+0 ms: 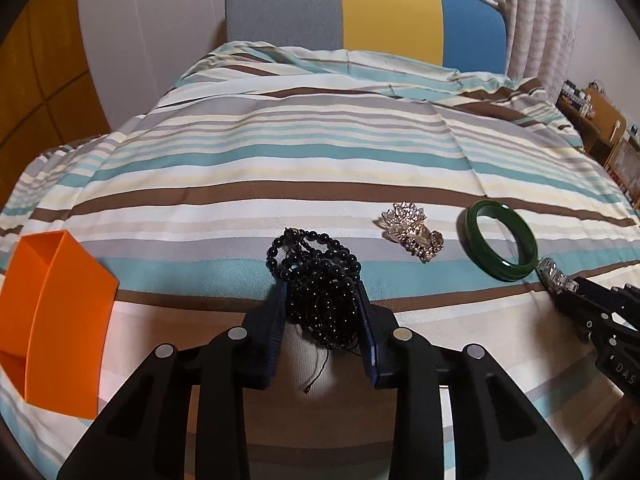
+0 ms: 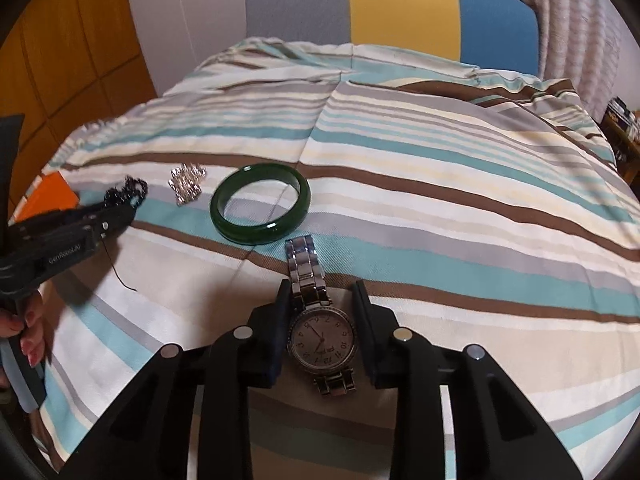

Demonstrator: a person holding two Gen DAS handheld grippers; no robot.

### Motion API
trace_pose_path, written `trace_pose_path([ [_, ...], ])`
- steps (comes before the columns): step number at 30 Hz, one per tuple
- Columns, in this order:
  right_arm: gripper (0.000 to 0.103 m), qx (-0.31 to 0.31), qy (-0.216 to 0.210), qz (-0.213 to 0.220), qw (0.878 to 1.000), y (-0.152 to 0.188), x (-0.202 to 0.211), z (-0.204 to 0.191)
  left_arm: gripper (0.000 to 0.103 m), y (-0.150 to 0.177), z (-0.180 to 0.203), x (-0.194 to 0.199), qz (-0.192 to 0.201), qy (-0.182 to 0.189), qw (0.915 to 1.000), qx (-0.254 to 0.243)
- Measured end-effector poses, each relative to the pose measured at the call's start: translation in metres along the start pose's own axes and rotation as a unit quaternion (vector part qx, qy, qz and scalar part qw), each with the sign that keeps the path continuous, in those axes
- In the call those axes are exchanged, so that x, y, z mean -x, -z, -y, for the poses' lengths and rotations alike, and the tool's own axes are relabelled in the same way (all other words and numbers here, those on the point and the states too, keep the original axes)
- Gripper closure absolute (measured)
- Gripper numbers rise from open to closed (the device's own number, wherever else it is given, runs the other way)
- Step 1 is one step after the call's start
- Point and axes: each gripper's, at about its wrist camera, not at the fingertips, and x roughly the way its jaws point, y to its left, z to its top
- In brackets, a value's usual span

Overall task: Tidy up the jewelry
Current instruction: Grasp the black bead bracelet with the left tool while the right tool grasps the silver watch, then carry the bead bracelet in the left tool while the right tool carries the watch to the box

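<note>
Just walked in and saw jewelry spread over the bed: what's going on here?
A person is sorting jewelry on a striped bedspread with a handheld gripper in each hand. The left gripper is closed around a pile of black beads. The right gripper straddles a silver watch, pads close beside its case. A green bangle and a silver brooch lie loose between them. An orange box sits at the left, with no jewelry visible in it.

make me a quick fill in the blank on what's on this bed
1. The left gripper has a pile of black ____ between its fingers.
2. The watch lies between the fingers of the ____ gripper.
3. The bangle is ____ in colour.
4. The box at the bed's edge is ____.

Missing words: beads, right, green, orange
</note>
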Motion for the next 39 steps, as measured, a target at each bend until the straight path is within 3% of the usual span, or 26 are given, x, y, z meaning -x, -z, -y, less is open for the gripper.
trace_pose_path([
  [20,0.077,-0.018,-0.031,0.063,0.997,-0.006,0.031,-0.02,0.071,0.015,-0.019,0.041,0.05,0.033,0.9981,0.018],
  [23,0.084,-0.011,-0.026,0.062,0.998,-0.007,0.029,-0.024,0.071,0.017,-0.021,0.045,0.055,0.031,0.9979,0.017],
  [32,0.085,-0.019,-0.03,0.013,0.999,0.007,0.012,-0.017,0.071,0.025,-0.026,0.043,0.046,0.034,0.9982,0.02],
  [34,0.081,-0.016,-0.026,0.009,0.999,0.011,0.011,-0.018,0.071,0.026,-0.026,0.042,0.044,0.035,0.9982,0.02],
  [36,0.063,-0.017,-0.02,0.007,1.0,0.013,0.012,-0.017,0.071,0.026,-0.024,0.04,0.042,0.035,0.9983,0.019],
  [37,0.059,-0.019,-0.016,0.005,1.0,0.014,0.012,-0.017,0.071,0.026,-0.024,0.039,0.041,0.036,0.9983,0.019],
  [39,0.057,-0.022,-0.014,-0.006,1.0,0.015,0.009,-0.016,0.071,0.026,-0.024,0.038,0.041,0.036,0.9983,0.018],
])
